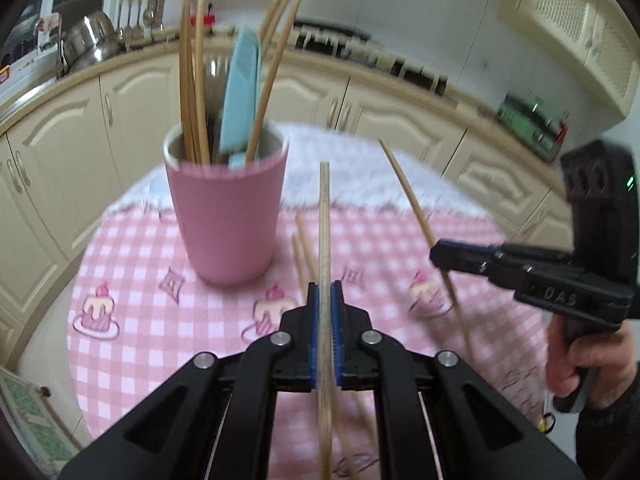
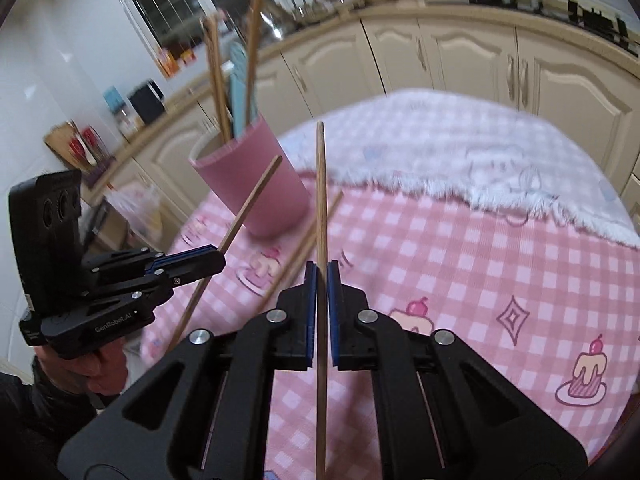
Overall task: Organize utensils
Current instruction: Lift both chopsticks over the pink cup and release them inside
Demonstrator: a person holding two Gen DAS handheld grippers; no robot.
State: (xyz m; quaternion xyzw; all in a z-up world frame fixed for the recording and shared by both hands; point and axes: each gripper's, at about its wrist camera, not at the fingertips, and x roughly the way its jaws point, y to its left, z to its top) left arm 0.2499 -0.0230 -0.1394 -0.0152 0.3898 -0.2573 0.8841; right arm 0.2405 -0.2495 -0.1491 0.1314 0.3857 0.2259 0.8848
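A pink cup point(image 1: 230, 216) stands on the pink checked tablecloth point(image 1: 140, 264); it holds several wooden chopsticks and a light blue utensil point(image 1: 240, 92). My left gripper point(image 1: 325, 292) is shut on a wooden chopstick point(image 1: 325, 220), held above the table just right of the cup. My right gripper point(image 2: 322, 276) is shut on another chopstick point(image 2: 321, 192), pointing up; it shows at the right in the left wrist view point(image 1: 440, 256). The cup also shows in the right wrist view point(image 2: 256, 188), with the left gripper point(image 2: 216, 262) left of it. Loose chopsticks point(image 1: 302, 252) lie on the cloth.
A white fluffy towel point(image 2: 480, 152) covers the far part of the table. Cream kitchen cabinets point(image 1: 80, 128) run behind the table, with metal pots point(image 1: 90, 40) and hanging utensils on the counter. The table edge drops off at the left.
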